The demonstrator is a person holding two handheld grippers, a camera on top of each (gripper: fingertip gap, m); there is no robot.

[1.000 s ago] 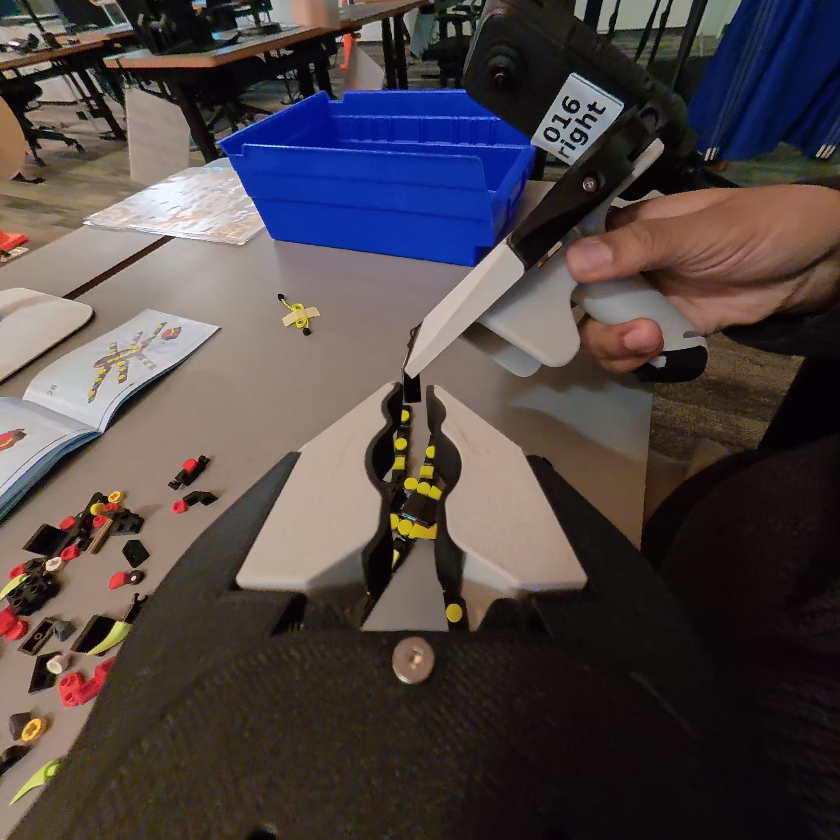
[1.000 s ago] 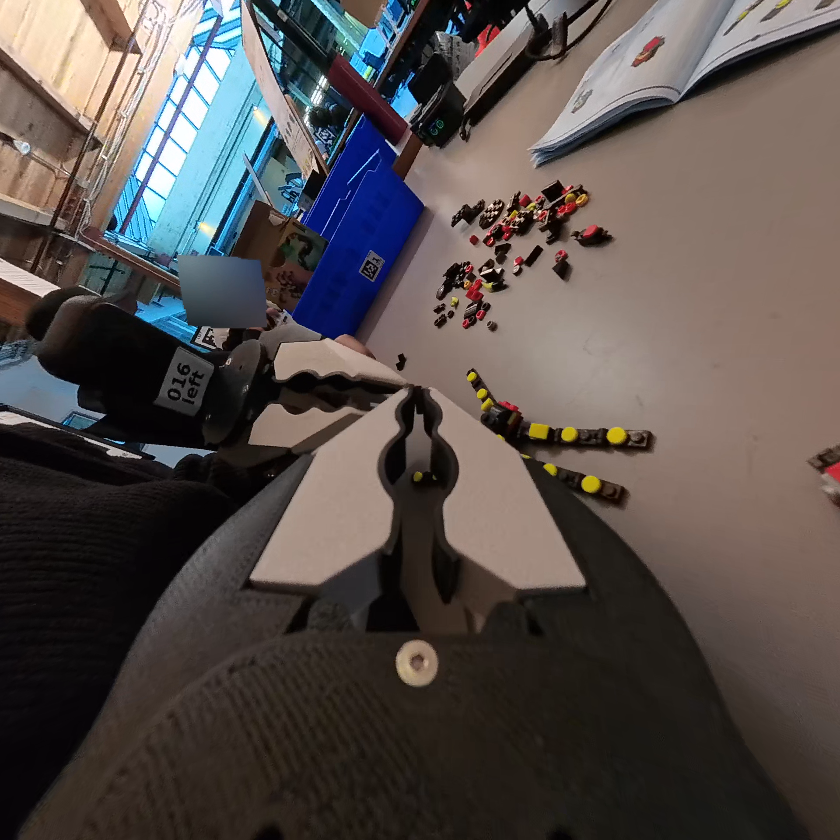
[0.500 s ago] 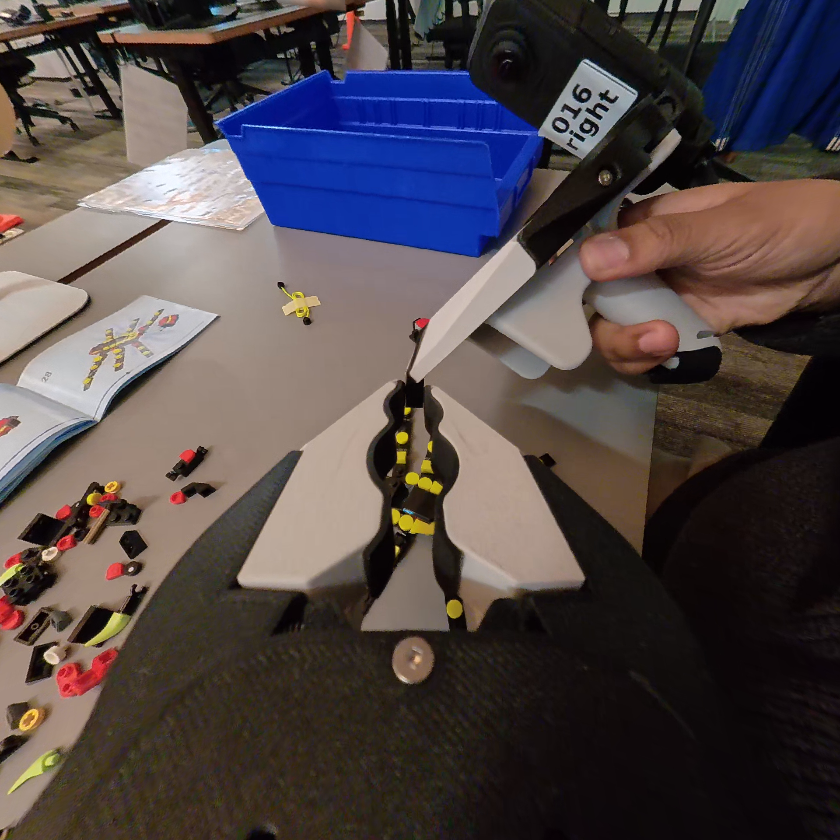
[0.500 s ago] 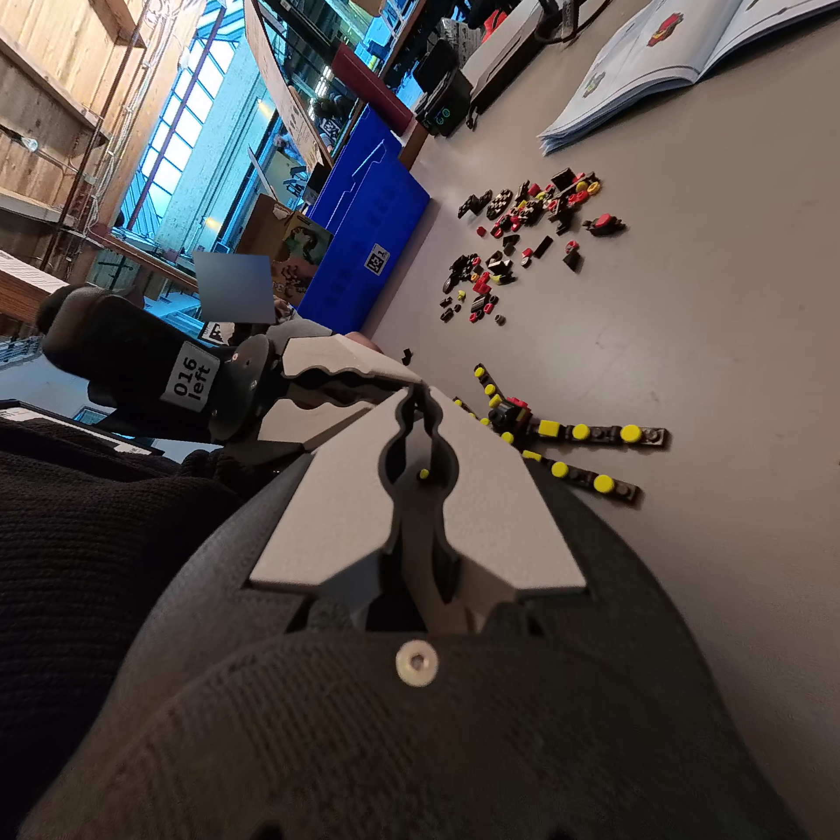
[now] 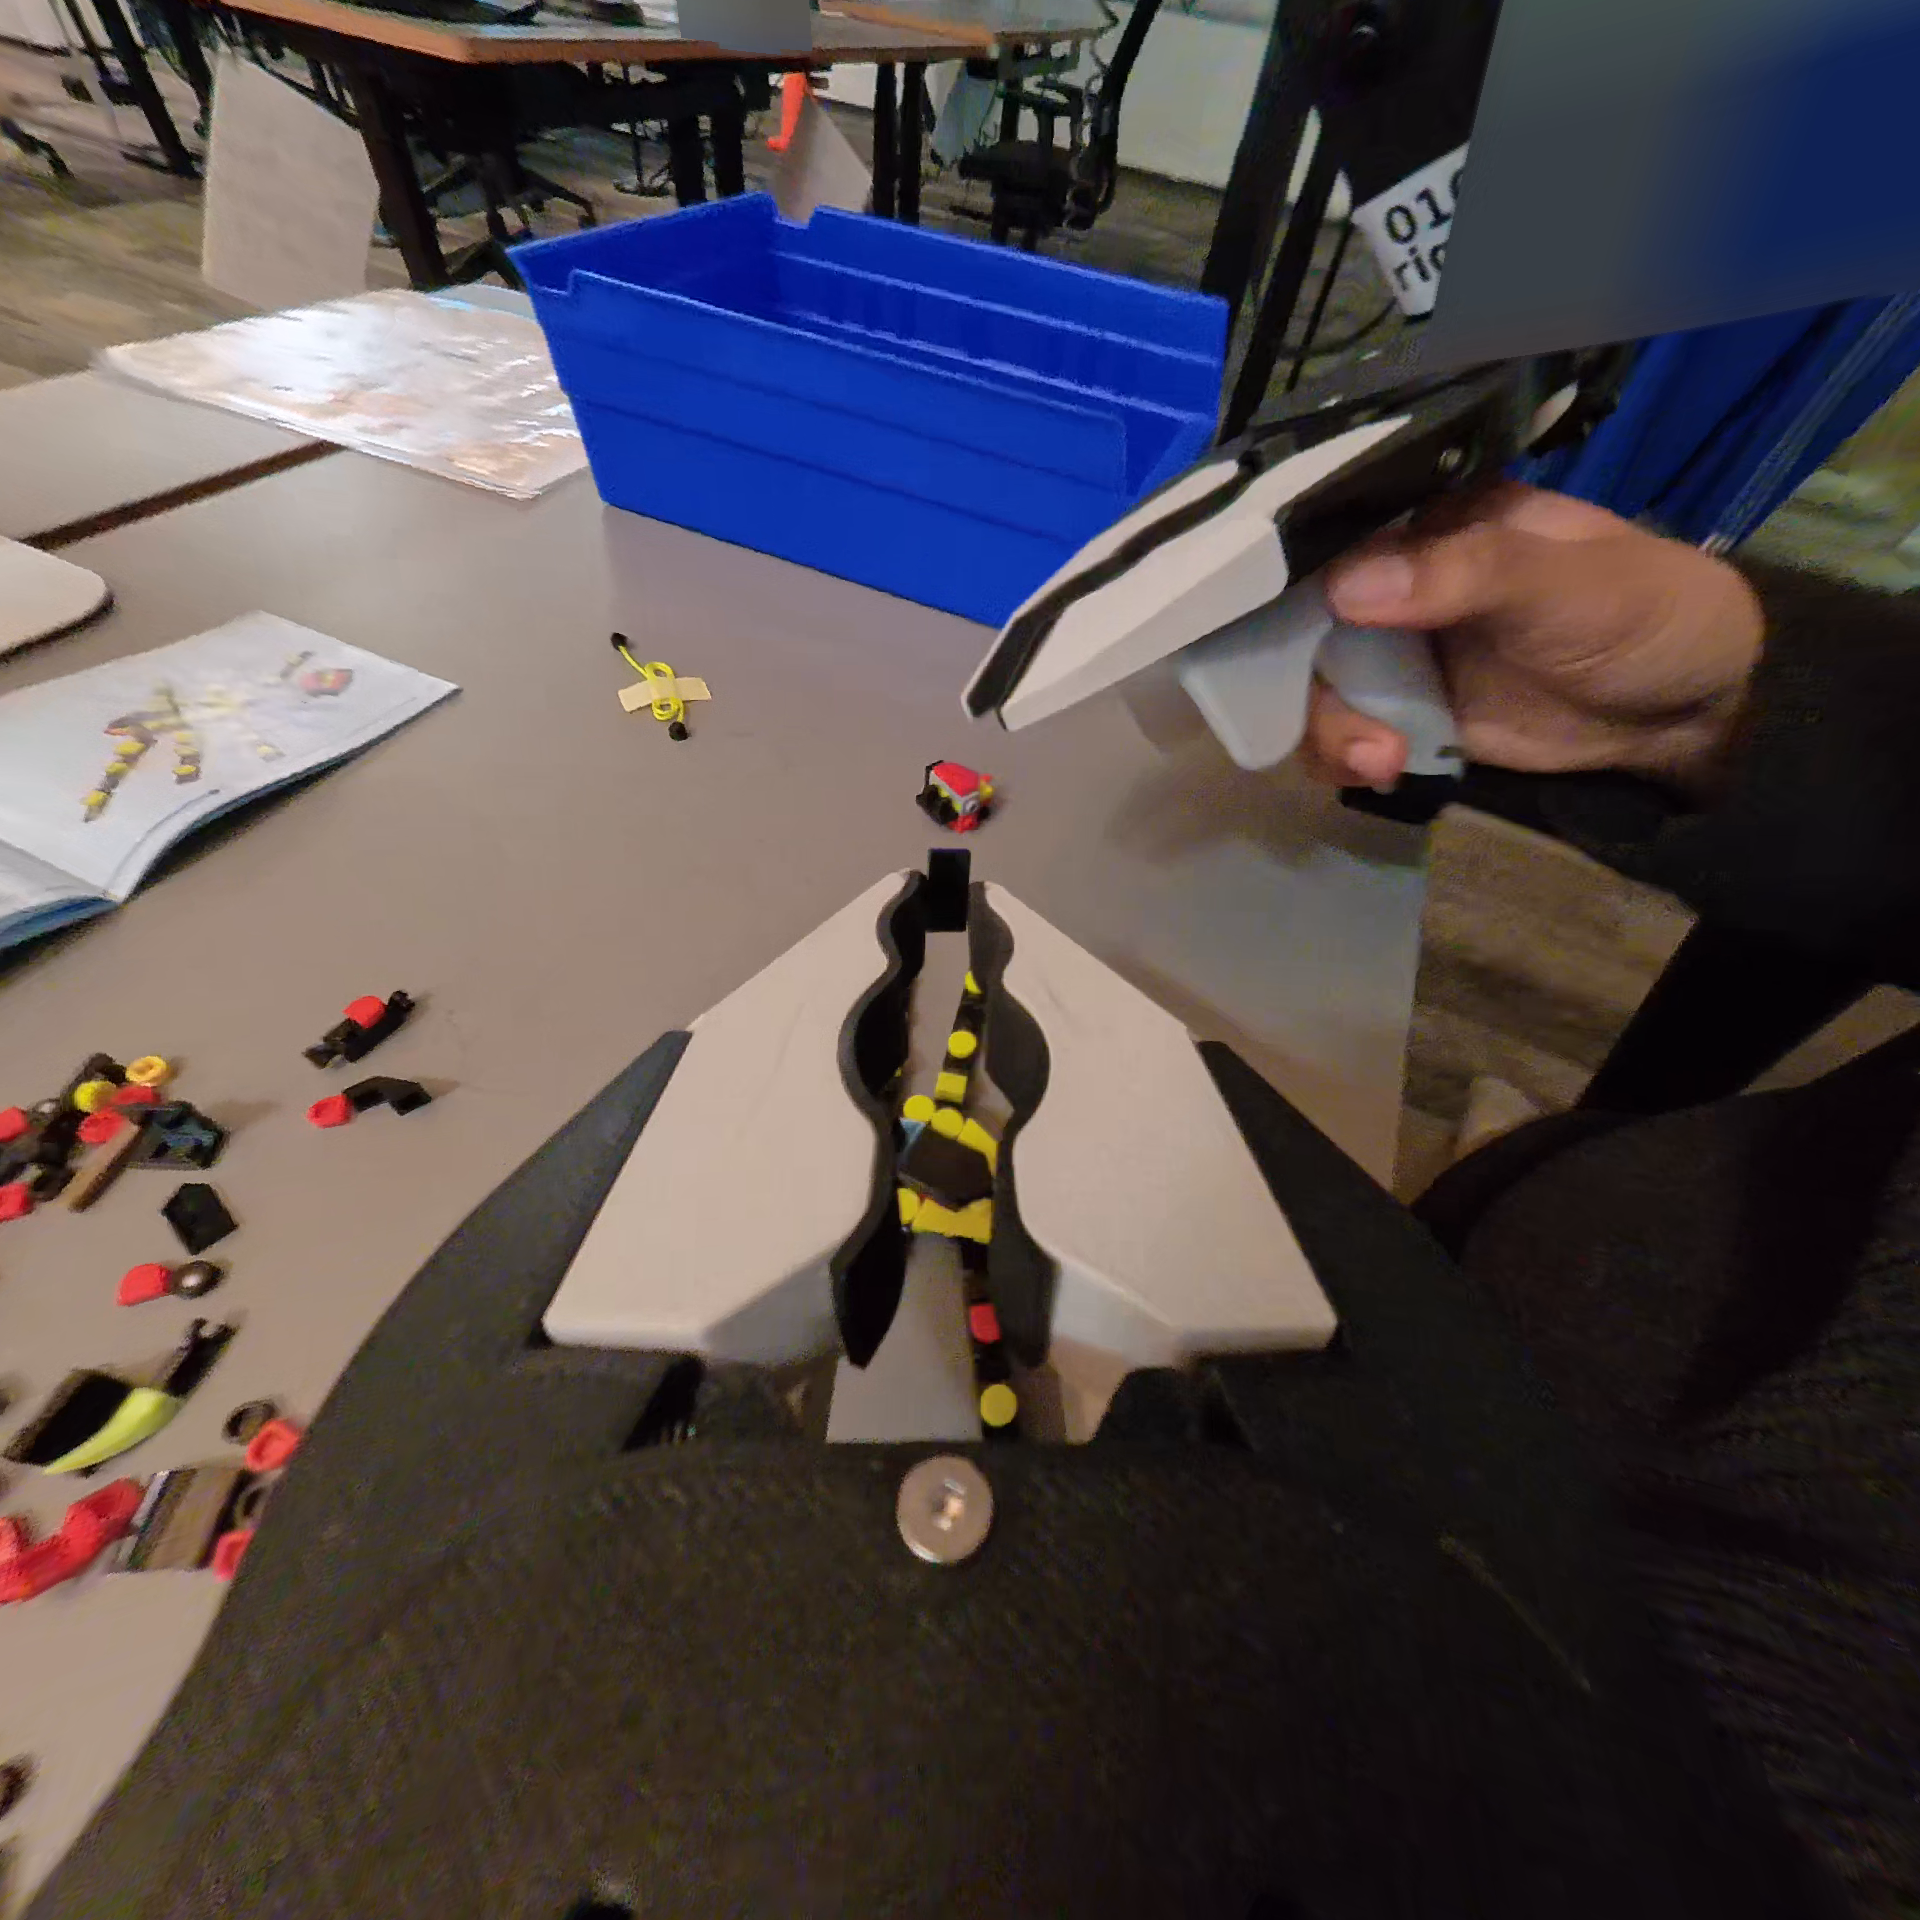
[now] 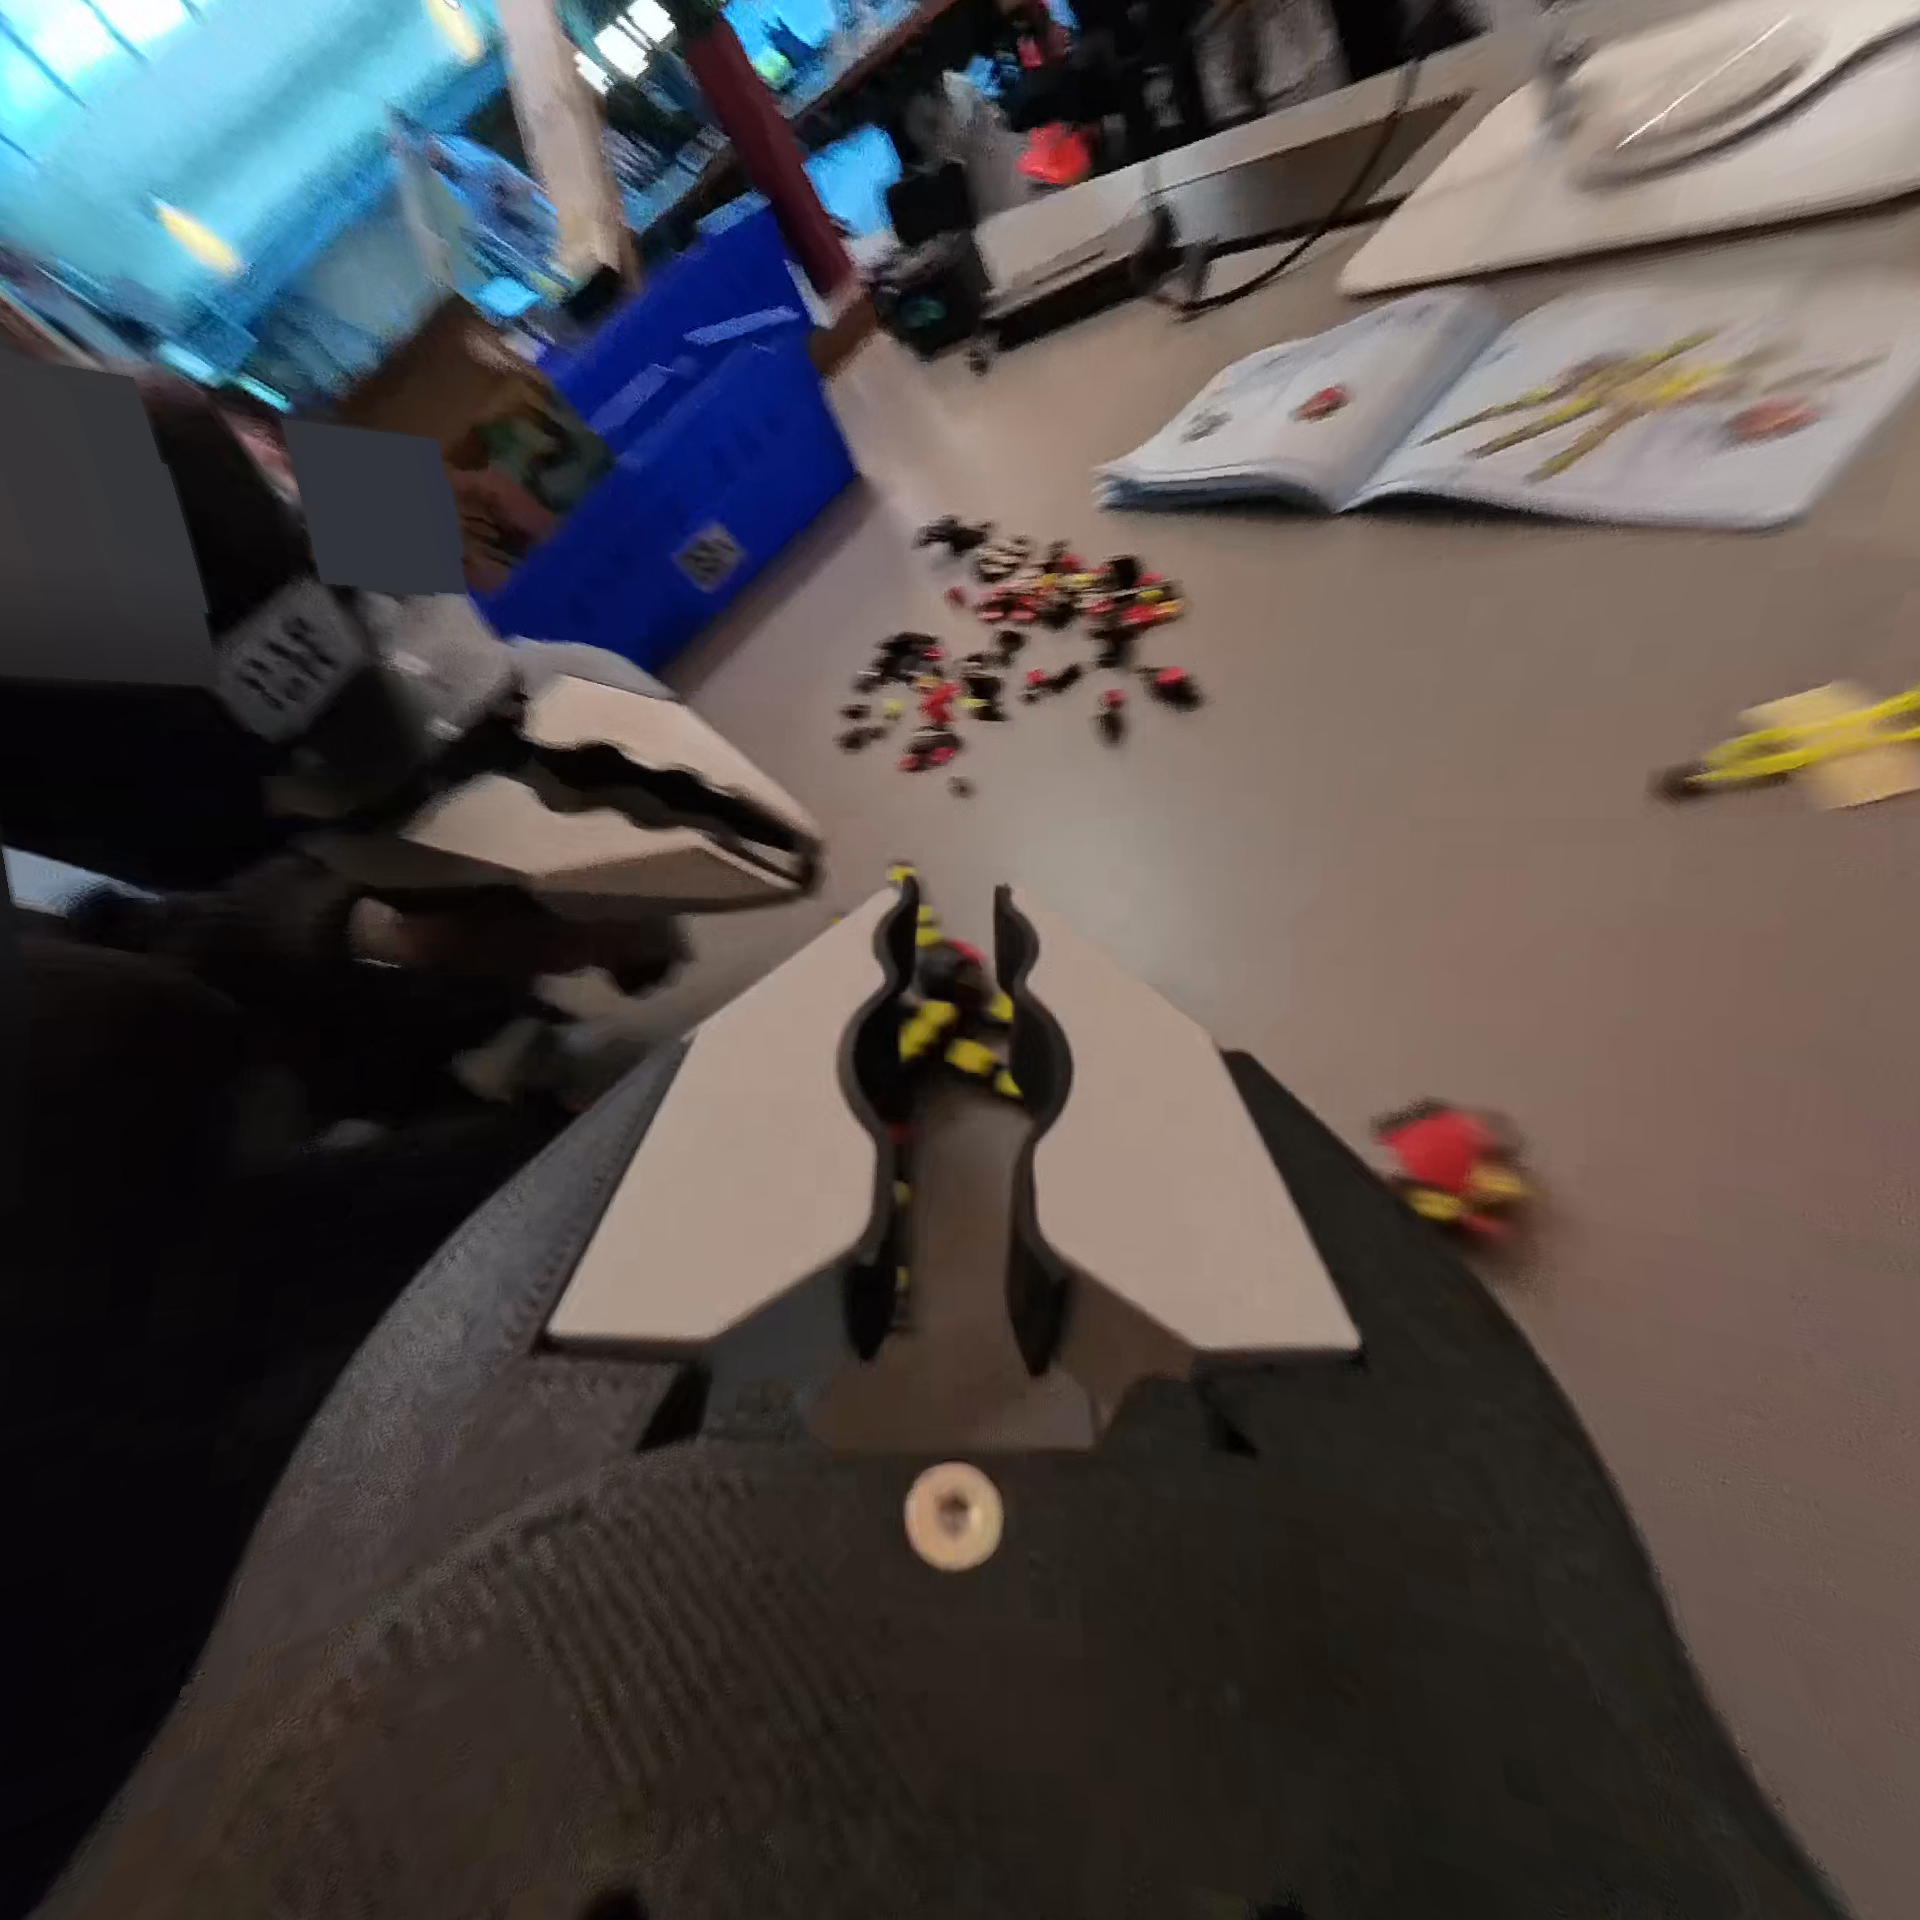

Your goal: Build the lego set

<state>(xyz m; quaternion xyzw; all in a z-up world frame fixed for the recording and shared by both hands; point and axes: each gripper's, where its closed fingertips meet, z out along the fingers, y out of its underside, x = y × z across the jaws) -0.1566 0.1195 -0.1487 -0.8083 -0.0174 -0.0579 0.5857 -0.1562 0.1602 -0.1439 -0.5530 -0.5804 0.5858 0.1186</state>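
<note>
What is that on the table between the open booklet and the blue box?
In the left wrist view, a small yellow cord piece with a tan strip lies on the grey table between the open booklet and the blue bin.

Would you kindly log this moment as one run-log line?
left tool: shut on black piece | right tool: lifted clear of table, nothing held | black-yellow model: under left tool | red sub-assembly: on table

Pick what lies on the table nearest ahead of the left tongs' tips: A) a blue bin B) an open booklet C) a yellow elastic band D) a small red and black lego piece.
D: the small red and black lego piece sits just beyond the left tongs, nearer than anything else.
</note>
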